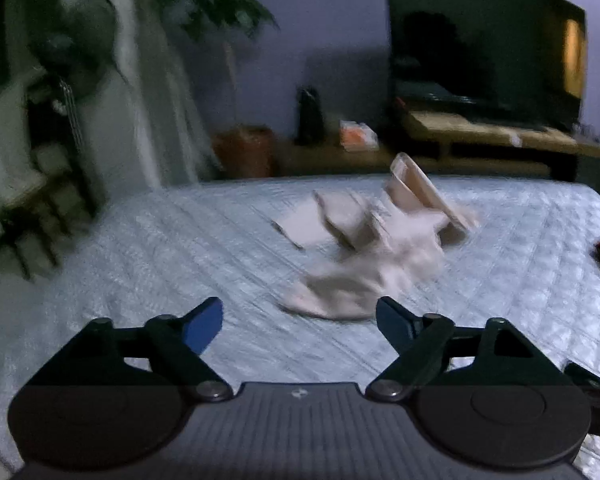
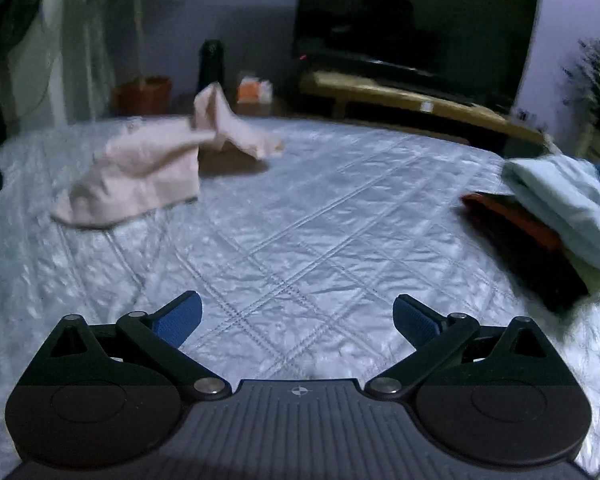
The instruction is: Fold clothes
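Right wrist: both hand-held grippers [image 2: 296, 316] [image 1: 300, 320] spread (empty); pink garment [image 2: 140, 172] crumpled mid-bed [image 2: 340, 220].

A home bedroom: quilted bed [image 2: 300, 208], television [image 2: 412, 20] on a low stand, potted plant [image 2: 144, 92].

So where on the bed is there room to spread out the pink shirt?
The bare quilt between the crumpled pink shirt and the stack of folded clothes is free, reaching to the open right gripper. It is crowded on the right side, by the stack.
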